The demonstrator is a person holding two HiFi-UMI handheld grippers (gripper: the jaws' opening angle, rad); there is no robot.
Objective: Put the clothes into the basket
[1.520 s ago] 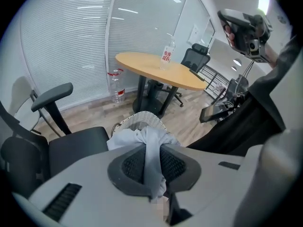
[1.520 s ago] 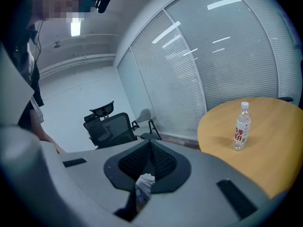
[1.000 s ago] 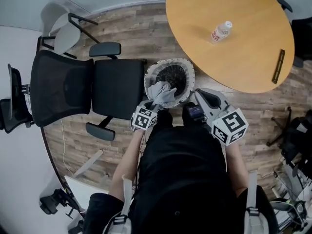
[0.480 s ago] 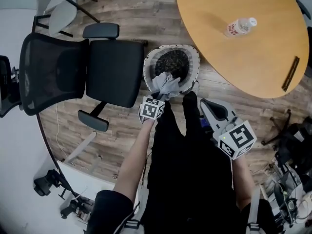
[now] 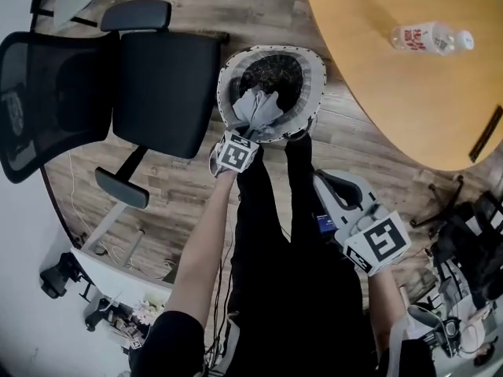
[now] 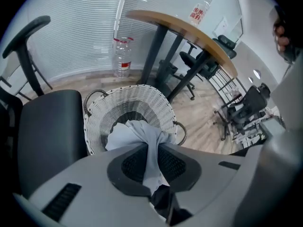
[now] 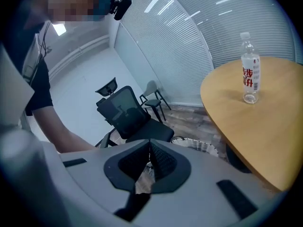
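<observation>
- Grey cloth (image 5: 258, 108) is hanging bunched from the left tool (image 5: 245, 132), right over the mouth of the basket (image 5: 317, 77); in the left gripper view it is spreading out past the tool's tips and hiding the near part of the basket's rim; whether it is touching the inside of the basket, I cannot tell.
- The left tool is clamping on this cloth; a narrow strip of the fabric is running down between the two pads, which are standing almost together.
- The basket, white and woven, with a dark inside and a handle on each side, is standing on the wooden floor (image 5: 181, 195); it is sitting just beside the seat of a black office chair (image 5: 161, 77) and close to the edge of a round wooden table (image 5: 393, 85).
- The right tool (image 5: 330, 183) is hovering beside the person's black trouser legs (image 5: 275, 210), well apart from the basket and nearer to the person's body than the left tool is; in the right gripper view its jaws are meeting at the tips and are gripping nothing; only a bit of floor is showing through the gap behind them.
- A water bottle (image 7: 249, 72) with a red label is standing upright on the table.
- A second clear bottle (image 6: 123, 56) is standing on the floor behind the basket, near the wall with the blinds.
</observation>
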